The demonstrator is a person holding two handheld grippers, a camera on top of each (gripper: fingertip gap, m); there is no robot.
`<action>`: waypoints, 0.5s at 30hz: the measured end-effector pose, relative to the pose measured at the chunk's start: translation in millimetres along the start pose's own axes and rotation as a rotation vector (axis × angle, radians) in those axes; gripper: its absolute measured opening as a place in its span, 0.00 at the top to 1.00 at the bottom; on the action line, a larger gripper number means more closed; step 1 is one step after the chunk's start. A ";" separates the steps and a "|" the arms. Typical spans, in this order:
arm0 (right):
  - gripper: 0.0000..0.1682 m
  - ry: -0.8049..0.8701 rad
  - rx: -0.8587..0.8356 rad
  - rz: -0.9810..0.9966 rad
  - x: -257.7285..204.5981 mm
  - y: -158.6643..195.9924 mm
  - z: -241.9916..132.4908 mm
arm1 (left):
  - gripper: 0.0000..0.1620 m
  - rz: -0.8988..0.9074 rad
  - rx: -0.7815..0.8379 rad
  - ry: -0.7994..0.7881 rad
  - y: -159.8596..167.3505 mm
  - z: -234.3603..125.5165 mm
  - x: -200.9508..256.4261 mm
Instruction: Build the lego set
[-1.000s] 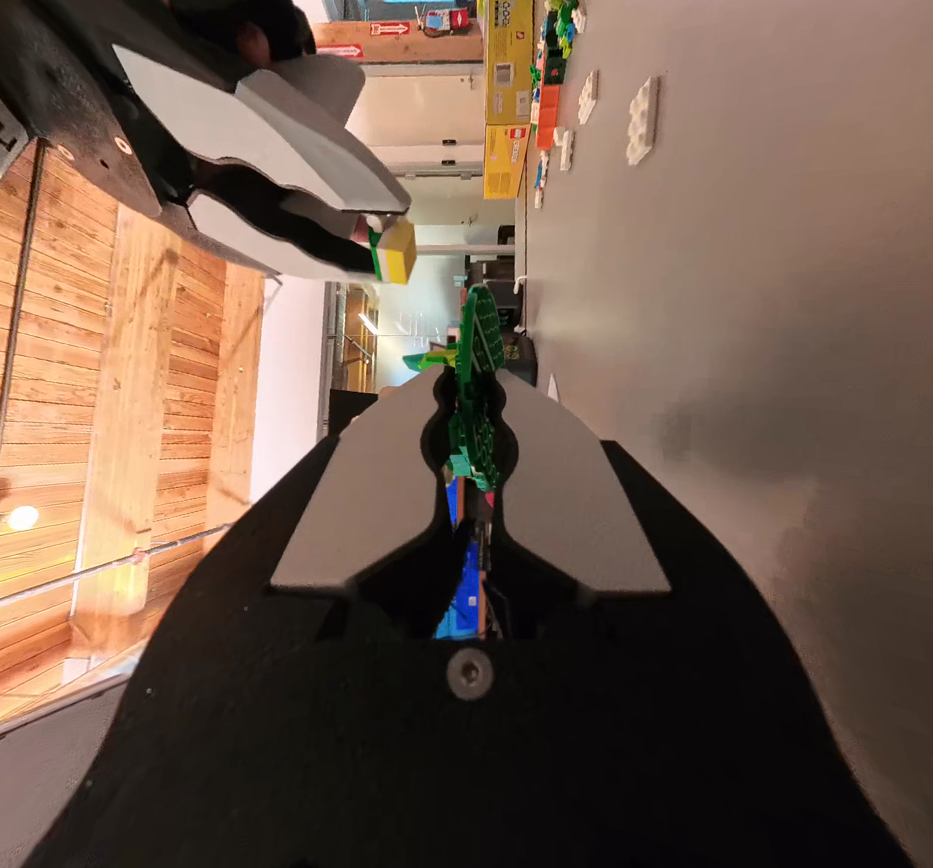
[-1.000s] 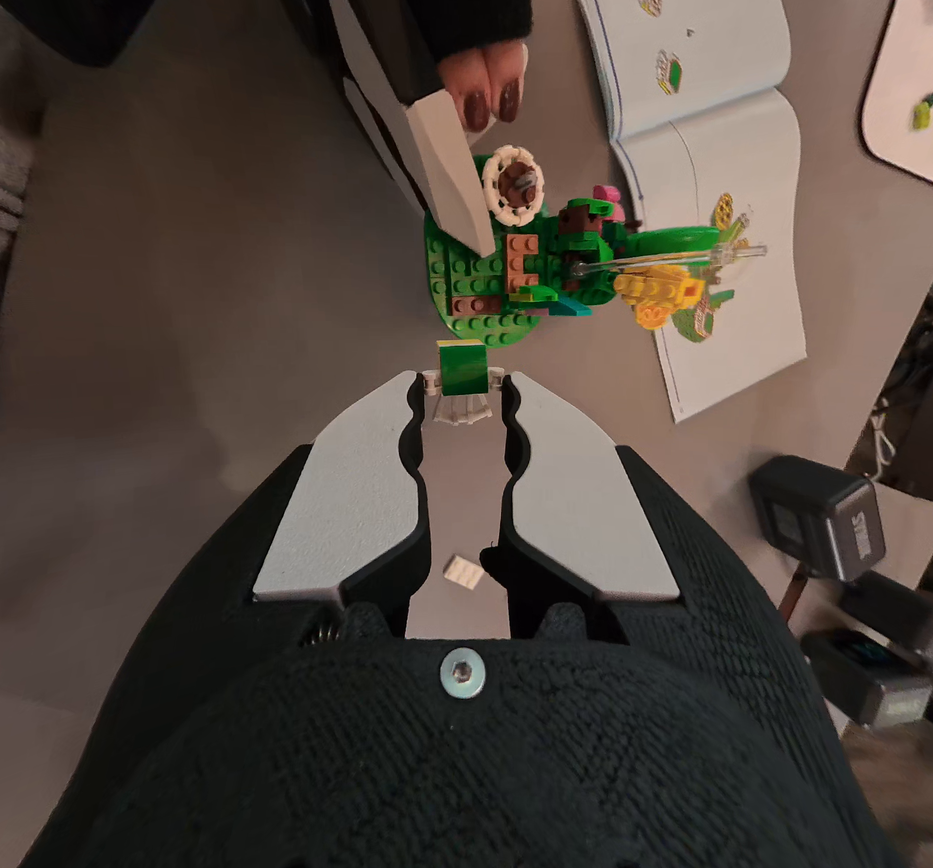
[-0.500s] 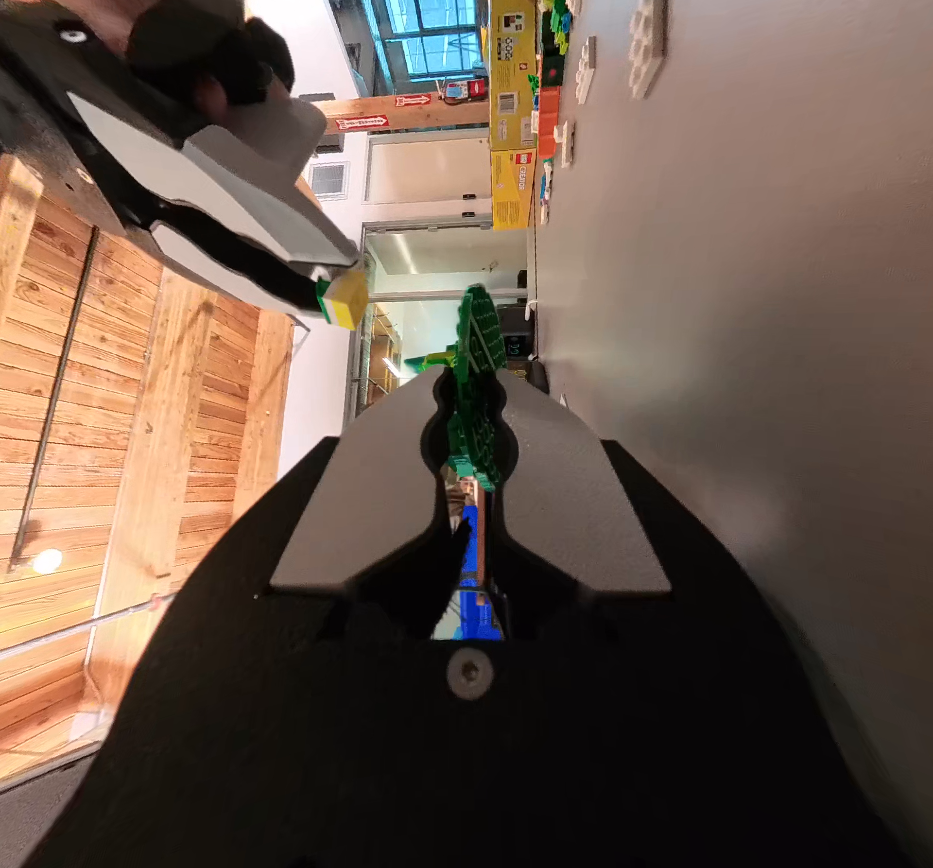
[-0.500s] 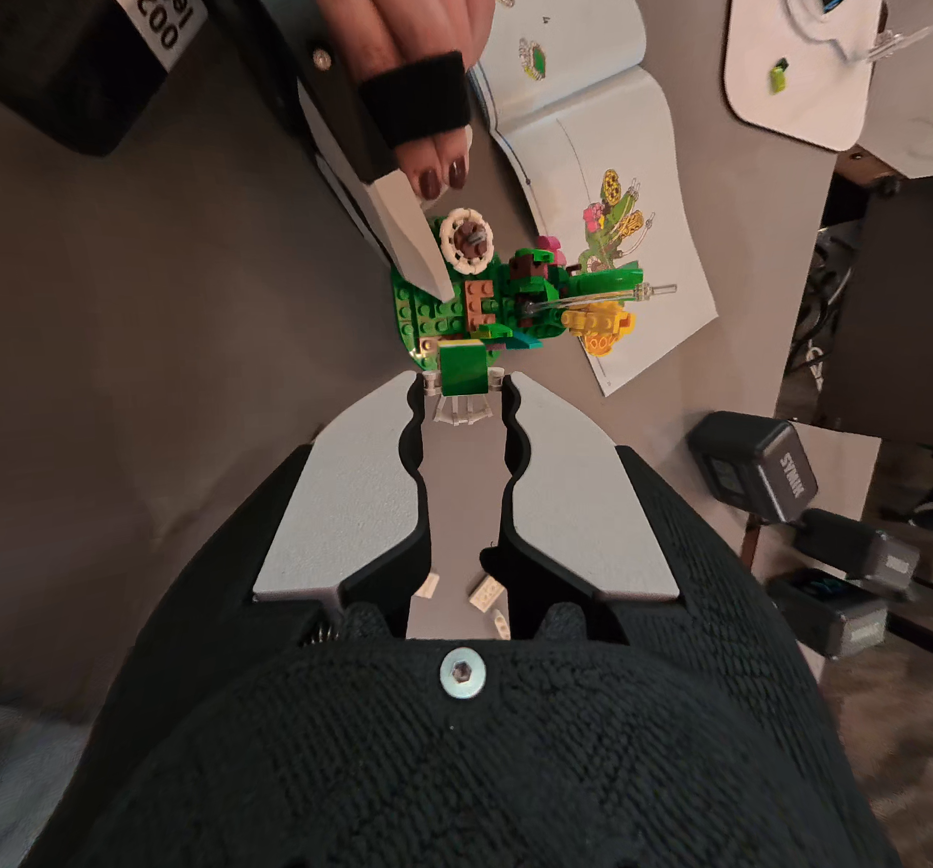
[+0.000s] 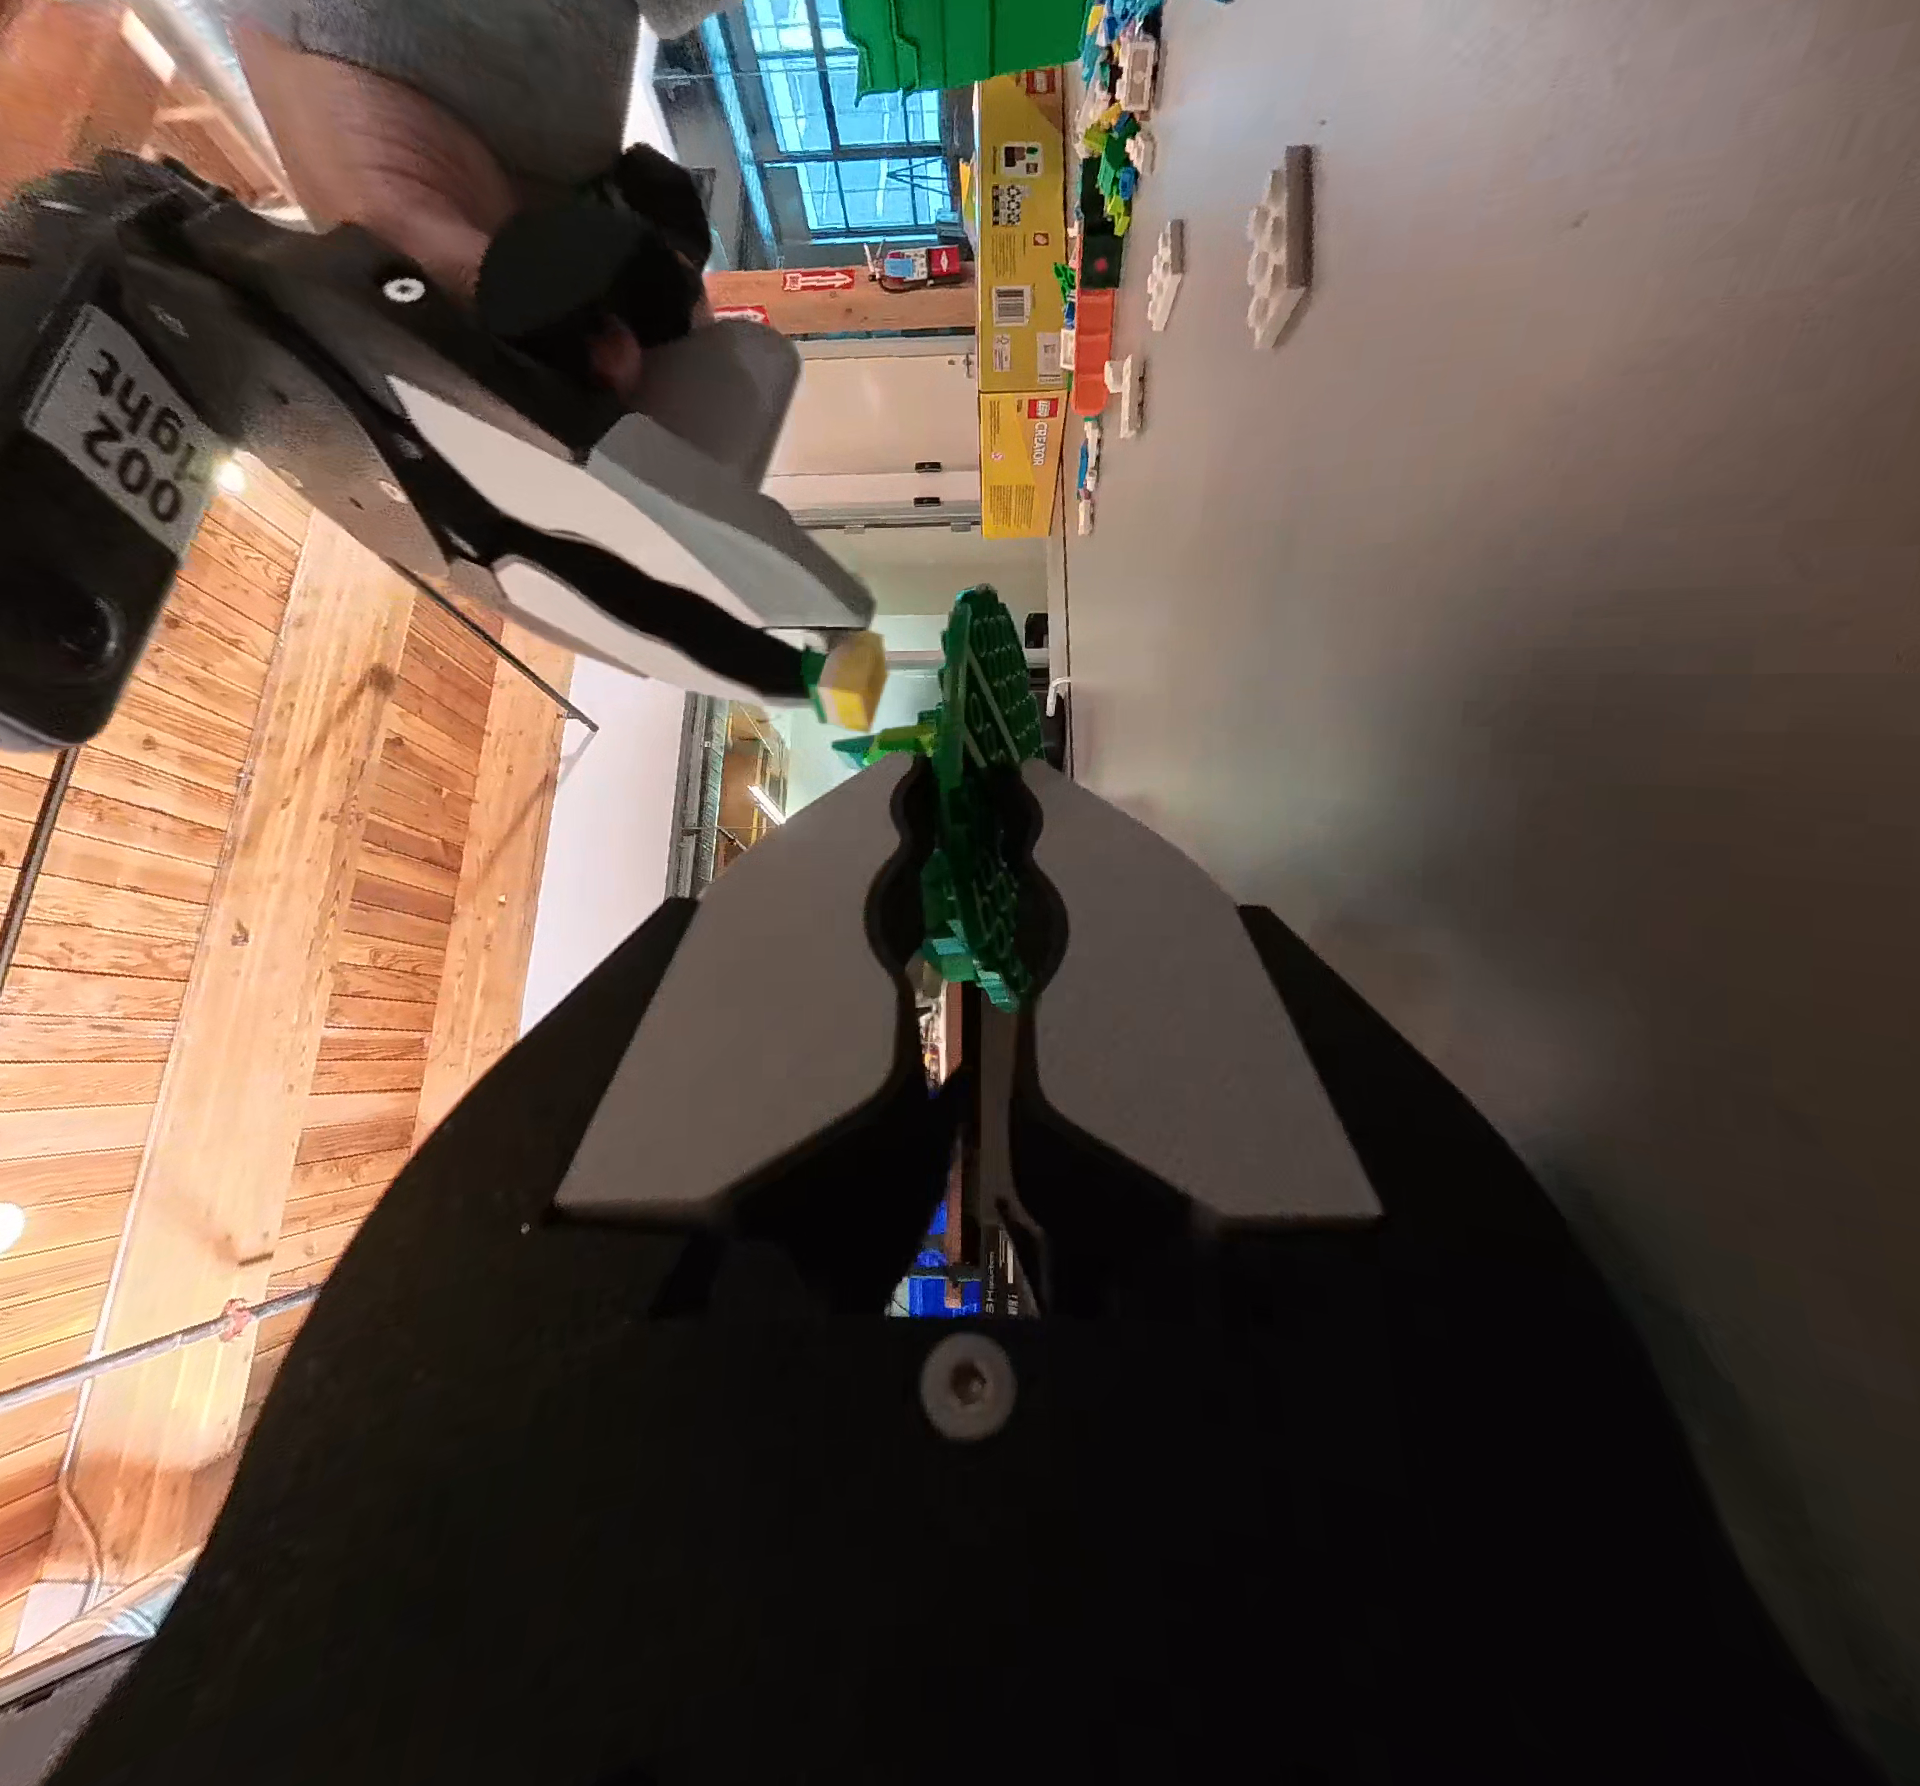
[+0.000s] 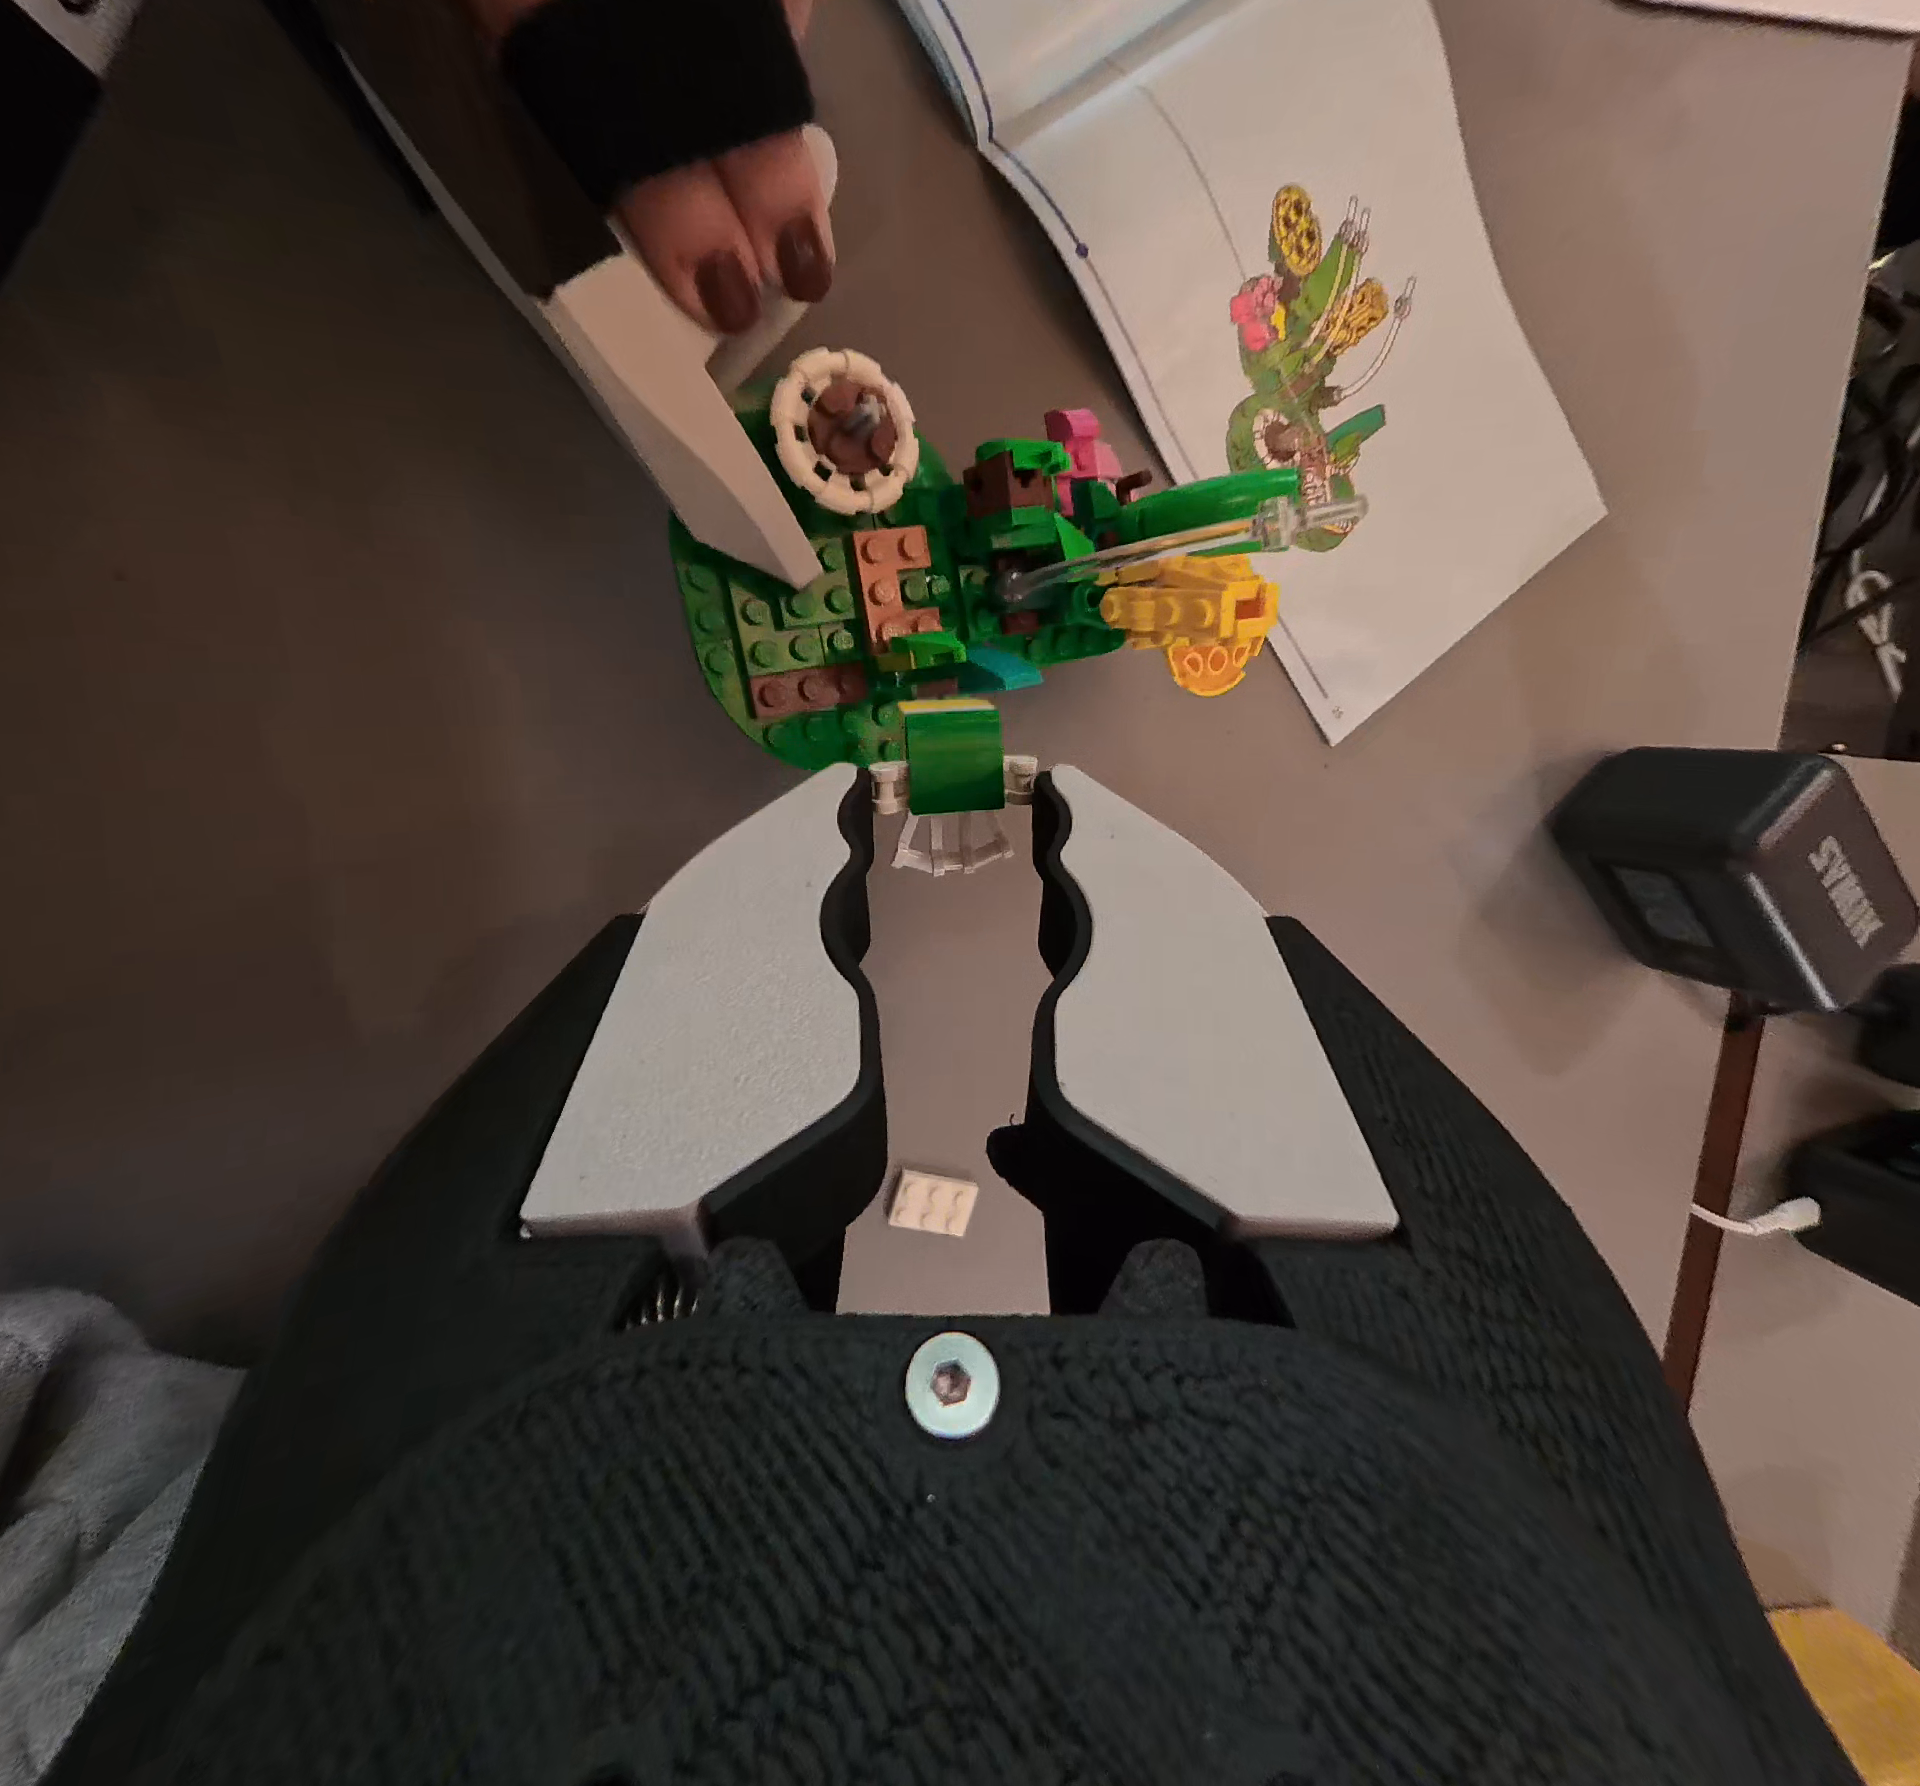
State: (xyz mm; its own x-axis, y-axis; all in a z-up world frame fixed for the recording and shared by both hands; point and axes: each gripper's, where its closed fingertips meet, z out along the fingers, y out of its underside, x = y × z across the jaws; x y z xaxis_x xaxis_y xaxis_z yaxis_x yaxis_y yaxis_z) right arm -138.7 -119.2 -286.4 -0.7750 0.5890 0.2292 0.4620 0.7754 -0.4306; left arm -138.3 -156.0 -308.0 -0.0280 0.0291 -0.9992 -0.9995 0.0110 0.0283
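Note:
My left gripper [image 5: 971, 801] is shut on the edge of the green lego model [image 5: 987, 780], held above the grey table. In the right wrist view the model [image 6: 894, 583] shows a green base, brown bricks, a white ring flower, a pink piece and yellow parts; the left gripper's fingers [image 6: 717, 479] clamp its left edge. My right gripper [image 6: 951, 780] is shut on a small green and yellow piece [image 6: 953, 760] with clear side parts, right at the model's near edge. In the left wrist view the right gripper [image 5: 821, 656] holds that piece [image 5: 852, 687] just left of the model.
An open instruction booklet [image 6: 1299, 282] lies on the table [image 6: 312, 697] beyond the model. A small white plate [image 6: 932, 1199] lies below my right gripper. Black devices [image 6: 1745, 874] sit at the right edge. Loose bricks [image 5: 1278, 250] and yellow boxes [image 5: 1023, 282] lie farther away.
My right gripper has brought the green and yellow piece closer to the model, now at its near edge. The left gripper keeps hold of the model and has shifted slightly.

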 end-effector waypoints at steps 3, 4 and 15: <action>0.83 -0.014 -0.003 0.010 0.6 2.3 2.8 | 0.93 -0.011 -0.003 0.012 2.1 -0.6 1.1; 0.83 -0.017 0.004 0.014 0.7 2.0 2.3 | 0.93 -0.011 -0.005 0.013 2.9 -0.7 1.4; 0.83 -0.057 0.015 -0.004 -6.3 0.5 5.5 | 0.92 0.006 -0.008 0.009 4.7 -2.1 1.4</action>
State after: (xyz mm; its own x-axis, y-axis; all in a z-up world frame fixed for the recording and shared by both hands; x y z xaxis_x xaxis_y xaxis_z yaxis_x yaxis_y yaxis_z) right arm -135.9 -123.7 -292.9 -0.8002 0.5716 0.1813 0.4527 0.7741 -0.4425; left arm -143.1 -158.0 -309.4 -0.0345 0.0203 -0.9992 -0.9994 0.0033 0.0346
